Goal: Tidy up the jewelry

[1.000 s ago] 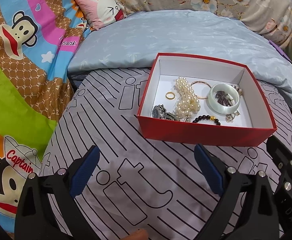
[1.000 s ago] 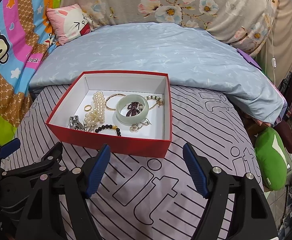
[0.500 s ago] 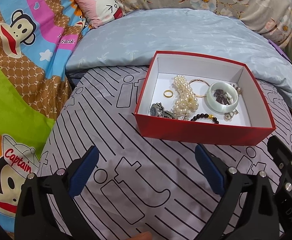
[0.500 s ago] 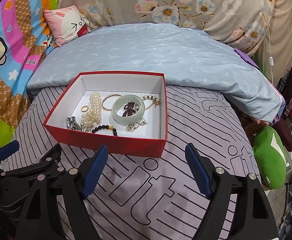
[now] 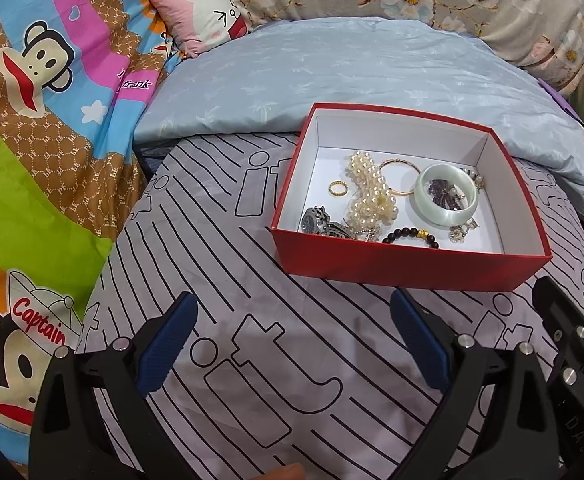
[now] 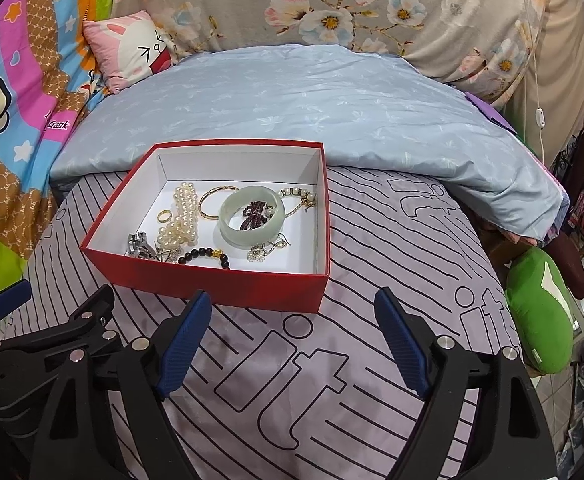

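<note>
A red box (image 5: 408, 266) (image 6: 219, 282) with a white inside sits on the striped bedsheet. It holds a pale green bangle (image 5: 448, 200) (image 6: 250, 217), a pearl necklace (image 5: 372, 190) (image 6: 181, 218), a gold ring (image 5: 338, 189) (image 6: 164, 216), a thin gold bangle (image 5: 400, 168), a black bead bracelet (image 5: 410, 236) (image 6: 205, 255), a watch (image 5: 322, 224) (image 6: 139, 245) and small pieces. My left gripper (image 5: 294, 316) is open and empty, in front of the box to its left. My right gripper (image 6: 292, 312) is open and empty, just in front of the box's near right corner.
A light blue duvet (image 6: 292, 104) lies behind the box. A cartoon monkey blanket (image 5: 39, 128) is on the left, with a pink rabbit pillow (image 5: 207, 16) at the back. A green cushion (image 6: 540, 312) sits off the bed's right edge.
Both grippers have drawn back slightly from the box and drifted a little; the box sits a bit further off in both views. Both stay open and empty.
</note>
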A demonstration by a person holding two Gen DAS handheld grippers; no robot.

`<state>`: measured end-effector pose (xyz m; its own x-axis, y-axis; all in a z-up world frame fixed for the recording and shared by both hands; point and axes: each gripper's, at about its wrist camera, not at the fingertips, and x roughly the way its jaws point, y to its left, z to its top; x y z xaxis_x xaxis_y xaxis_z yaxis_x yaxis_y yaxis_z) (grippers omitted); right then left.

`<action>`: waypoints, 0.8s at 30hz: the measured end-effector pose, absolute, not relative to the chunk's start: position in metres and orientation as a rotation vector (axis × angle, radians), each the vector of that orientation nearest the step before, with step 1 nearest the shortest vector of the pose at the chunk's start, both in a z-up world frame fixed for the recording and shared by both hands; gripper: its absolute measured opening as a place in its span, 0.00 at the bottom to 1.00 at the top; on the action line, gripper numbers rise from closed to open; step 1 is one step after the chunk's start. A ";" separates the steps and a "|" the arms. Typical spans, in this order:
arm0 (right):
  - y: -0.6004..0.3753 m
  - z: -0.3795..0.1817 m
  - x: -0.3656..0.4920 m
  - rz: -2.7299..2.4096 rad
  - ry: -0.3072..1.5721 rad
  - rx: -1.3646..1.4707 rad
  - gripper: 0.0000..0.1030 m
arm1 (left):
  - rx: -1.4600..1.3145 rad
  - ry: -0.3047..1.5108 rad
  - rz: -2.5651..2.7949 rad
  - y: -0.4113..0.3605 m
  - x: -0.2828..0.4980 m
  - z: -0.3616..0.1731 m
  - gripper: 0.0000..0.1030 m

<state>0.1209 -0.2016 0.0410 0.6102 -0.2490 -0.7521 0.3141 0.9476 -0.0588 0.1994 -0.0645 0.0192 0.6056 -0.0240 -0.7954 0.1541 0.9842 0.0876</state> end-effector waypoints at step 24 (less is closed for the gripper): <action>-0.199 0.037 0.124 -0.326 0.867 0.082 0.79 | 0.167 0.912 -0.077 -0.066 0.202 0.017 0.92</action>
<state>0.1239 -0.1995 0.0366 0.6012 -0.2477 -0.7598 0.3139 0.9475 -0.0606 0.2019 -0.0658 0.0174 0.6102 0.0047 -0.7922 0.1368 0.9843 0.1112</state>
